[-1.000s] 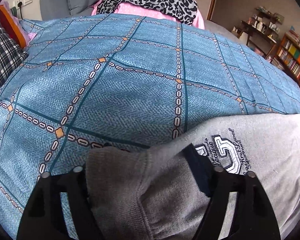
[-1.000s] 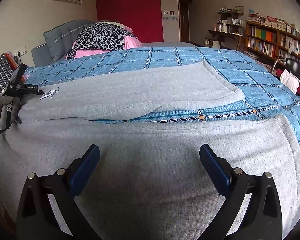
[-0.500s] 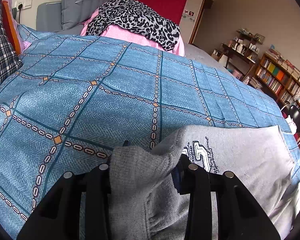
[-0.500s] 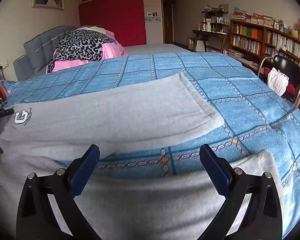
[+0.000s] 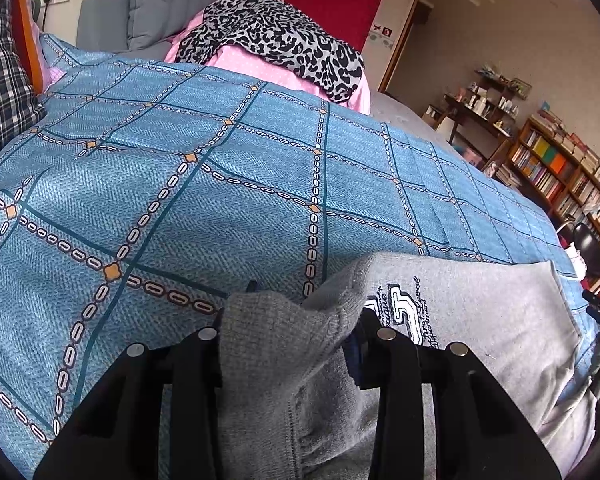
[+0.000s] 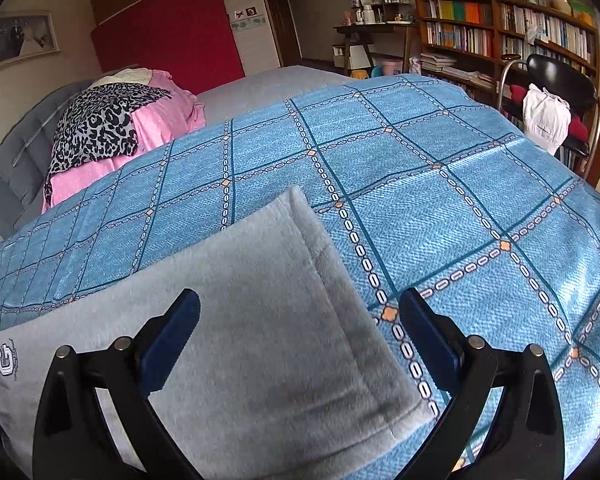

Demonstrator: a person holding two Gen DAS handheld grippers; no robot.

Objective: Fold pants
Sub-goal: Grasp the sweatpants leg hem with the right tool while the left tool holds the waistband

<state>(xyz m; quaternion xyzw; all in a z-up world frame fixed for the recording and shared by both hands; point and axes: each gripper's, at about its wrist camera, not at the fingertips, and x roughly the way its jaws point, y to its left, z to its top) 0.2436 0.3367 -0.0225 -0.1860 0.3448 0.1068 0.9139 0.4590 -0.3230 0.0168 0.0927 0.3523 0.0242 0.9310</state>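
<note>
our left gripper [image 5: 288,340] pinched the waistband of the grey pants [image 6: 260,344] spread on the blue bedspread [image 6: 460,208]; our right gripper [image 6: 300,332] hung spread above the hem. we judged the bunched waistband might slip, skewing the fold.

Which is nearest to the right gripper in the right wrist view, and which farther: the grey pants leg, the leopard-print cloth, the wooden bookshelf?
From the right gripper:
1. Grey pants leg, directly below the jaws.
2. Leopard-print cloth, far left, on pink bedding.
3. Wooden bookshelf, far right wall.

One pair of grey pants [image 6: 260,340], one blue bedspread [image 6: 460,200], one leopard-print cloth [image 5: 272,36], one black chair [image 6: 556,76].
</note>
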